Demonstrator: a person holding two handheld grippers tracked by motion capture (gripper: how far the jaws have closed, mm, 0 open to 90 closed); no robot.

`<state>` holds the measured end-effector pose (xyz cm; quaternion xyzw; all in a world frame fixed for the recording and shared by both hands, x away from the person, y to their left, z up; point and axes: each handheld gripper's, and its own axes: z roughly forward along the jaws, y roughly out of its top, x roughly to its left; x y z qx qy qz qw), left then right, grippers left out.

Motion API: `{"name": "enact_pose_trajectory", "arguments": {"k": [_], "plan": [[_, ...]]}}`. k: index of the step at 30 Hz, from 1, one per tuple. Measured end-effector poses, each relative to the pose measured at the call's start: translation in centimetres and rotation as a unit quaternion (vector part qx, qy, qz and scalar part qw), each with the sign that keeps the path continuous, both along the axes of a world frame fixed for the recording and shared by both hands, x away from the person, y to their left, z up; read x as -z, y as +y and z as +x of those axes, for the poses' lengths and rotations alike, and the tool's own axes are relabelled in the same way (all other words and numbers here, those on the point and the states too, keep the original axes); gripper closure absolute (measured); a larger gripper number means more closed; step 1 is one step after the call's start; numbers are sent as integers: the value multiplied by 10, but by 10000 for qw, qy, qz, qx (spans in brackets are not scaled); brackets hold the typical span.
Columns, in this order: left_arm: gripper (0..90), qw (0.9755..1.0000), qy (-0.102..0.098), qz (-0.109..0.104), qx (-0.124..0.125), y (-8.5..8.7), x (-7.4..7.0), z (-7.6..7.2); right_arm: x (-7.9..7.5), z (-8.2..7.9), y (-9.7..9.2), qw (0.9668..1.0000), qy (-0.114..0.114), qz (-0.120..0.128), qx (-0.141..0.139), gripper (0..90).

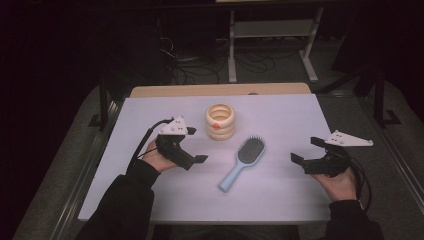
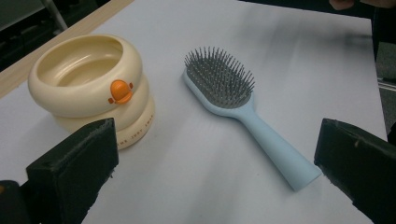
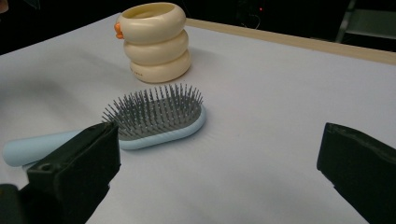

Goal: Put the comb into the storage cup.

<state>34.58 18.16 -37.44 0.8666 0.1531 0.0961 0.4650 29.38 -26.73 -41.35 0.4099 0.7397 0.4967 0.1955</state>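
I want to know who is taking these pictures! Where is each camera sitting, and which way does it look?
High view: above the person's side, looking forward and down at the table; forearms, left gripper, right gripper show.
Left gripper view: rides the left gripper, faces the hairbrush and cream ringed holder; open jaws below.
Right gripper view: rides the right gripper, faces the brush bristles; open jaws below.
Both gripper views share brush and holder.

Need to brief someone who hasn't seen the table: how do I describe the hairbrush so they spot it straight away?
On the white table top, between the left gripper and the right gripper, lies the hairbrush. It lies flat, bristles up, its head toward the cream container of stacked rings behind it. Unlike that round tub, it is pale blue and long-handled, with dark grey bristles.
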Motion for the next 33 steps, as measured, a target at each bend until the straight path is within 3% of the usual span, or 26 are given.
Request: {"name": "enact_pose_trajectory", "arguments": {"k": [33], "plan": [[0,9990,174,181,373,-35,11,-3,0,0,0,10000,4,-11,-19,0]]}}
